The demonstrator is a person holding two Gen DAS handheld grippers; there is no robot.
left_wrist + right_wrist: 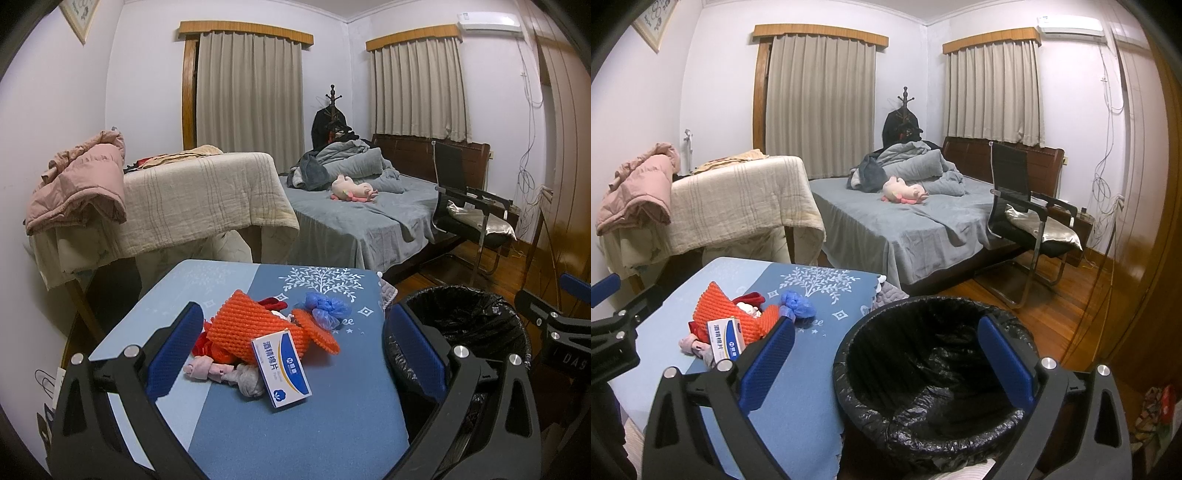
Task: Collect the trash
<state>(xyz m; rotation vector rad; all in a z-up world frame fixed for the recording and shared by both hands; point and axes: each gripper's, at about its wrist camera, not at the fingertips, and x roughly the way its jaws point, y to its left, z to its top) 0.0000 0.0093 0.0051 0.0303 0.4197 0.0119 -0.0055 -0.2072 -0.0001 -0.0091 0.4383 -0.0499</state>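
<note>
The left gripper (295, 354) hangs spread wide and empty over the bench (295, 435), framing a trash pile: orange foam netting (255, 328), white-and-blue box (282, 369), blue plastic wad (325, 308). The right gripper (886, 350) (also spread, empty) hovers above the black-lined bin (923, 435) just beside the bench.

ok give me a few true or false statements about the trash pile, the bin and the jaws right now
1. The left gripper has its jaws open with nothing held. True.
2. The bin is lined with a white bag. False: the liner is black.
3. The white and blue box leans against the orange foam net. True.
4. The blue plastic wad already lies in the bin. False: it is on the table.
5. The right gripper is shut on trash. False: it is open and holds nothing.
</note>
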